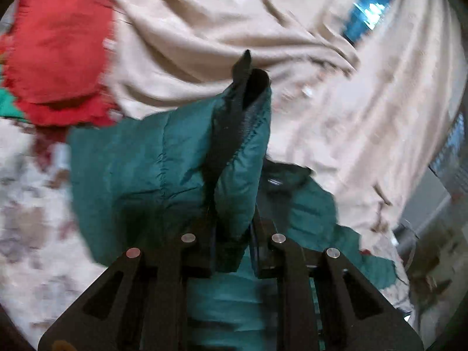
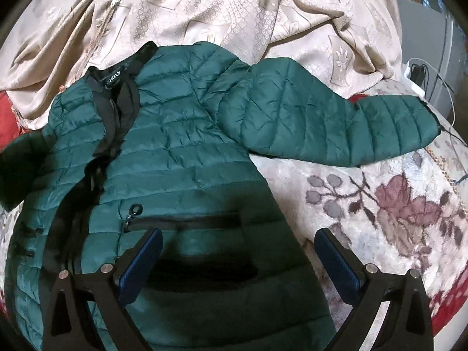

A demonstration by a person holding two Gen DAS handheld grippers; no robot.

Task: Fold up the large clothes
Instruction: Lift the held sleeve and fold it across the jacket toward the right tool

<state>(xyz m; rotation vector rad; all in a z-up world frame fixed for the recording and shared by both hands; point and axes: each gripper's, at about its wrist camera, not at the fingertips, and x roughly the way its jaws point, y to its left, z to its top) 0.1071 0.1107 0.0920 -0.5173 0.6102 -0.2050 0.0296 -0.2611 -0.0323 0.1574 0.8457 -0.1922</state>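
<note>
While left gripper pinches jacket, right gripper gapes above it.

Left gripper clamped on cloth, right gripper spread wide

Left wrist view: heavy motion blur throughout, beige blanket beyond left tongs smeared. Right wrist view sharp, soft dim indoor light. Dark shadow on green jacket between right tongs. Both views: fisheye bending, black vignette at corners. No glare.
</note>
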